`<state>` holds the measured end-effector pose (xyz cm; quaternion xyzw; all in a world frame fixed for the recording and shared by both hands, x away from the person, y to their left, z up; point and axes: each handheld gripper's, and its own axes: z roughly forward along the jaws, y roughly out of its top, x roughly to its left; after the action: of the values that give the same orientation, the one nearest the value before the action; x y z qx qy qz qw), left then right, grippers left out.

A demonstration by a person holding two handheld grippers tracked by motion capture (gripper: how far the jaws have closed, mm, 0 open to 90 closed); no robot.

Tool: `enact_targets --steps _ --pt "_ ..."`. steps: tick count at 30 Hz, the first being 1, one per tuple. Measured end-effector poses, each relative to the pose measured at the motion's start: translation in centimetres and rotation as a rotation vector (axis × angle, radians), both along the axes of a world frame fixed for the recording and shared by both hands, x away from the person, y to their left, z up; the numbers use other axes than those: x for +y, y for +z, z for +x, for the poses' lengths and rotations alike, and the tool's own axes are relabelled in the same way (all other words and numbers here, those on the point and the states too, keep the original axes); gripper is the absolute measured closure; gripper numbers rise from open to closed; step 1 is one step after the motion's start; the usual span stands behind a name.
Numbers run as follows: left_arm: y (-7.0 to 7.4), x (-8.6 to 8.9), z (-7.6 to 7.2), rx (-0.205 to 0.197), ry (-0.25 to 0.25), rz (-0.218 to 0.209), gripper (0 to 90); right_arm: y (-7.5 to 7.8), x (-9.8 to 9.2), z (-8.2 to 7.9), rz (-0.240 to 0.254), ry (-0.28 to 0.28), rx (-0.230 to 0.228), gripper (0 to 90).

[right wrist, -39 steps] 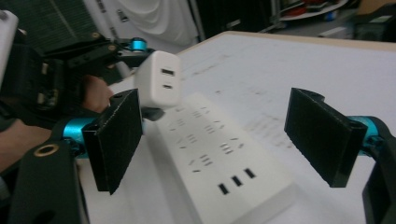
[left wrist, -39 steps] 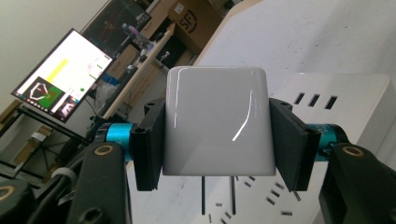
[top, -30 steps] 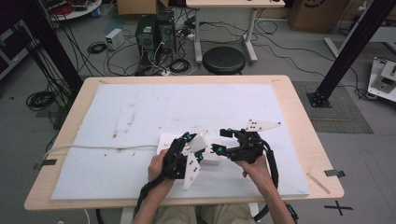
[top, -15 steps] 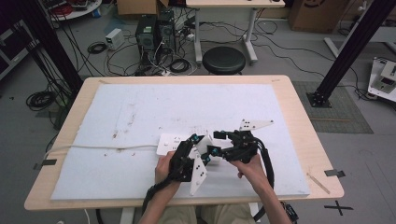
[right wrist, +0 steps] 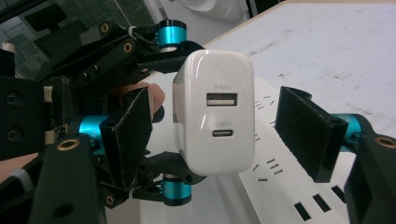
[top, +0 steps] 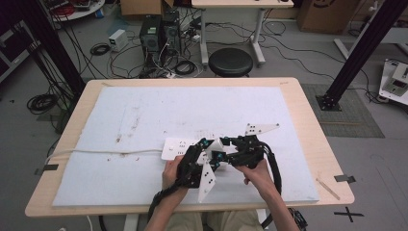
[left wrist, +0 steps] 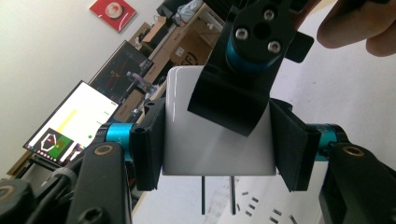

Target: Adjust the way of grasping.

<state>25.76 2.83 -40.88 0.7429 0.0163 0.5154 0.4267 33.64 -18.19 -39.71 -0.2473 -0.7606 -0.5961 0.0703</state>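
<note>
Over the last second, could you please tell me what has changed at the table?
Both hands drifted slightly left and nearer the person, bringing the left gripper and right gripper closer together over the power strip. The white charger now sits clamped in the left gripper, with the right gripper's pads open around it, one apart from its side. The power strip, its cord and the mat stayed put.
</note>
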Motion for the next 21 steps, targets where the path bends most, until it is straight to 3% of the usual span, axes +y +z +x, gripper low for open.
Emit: enact_targets --steps 3,21 --pt "-0.01 -0.04 -0.06 -0.003 -0.010 0.005 42.5 0.00 -0.01 -0.04 0.005 0.012 -0.001 34.5" --pt "-0.15 -0.27 -0.15 0.004 -0.034 0.011 42.5 -0.31 -0.03 0.05 0.010 0.035 -0.010 48.3"
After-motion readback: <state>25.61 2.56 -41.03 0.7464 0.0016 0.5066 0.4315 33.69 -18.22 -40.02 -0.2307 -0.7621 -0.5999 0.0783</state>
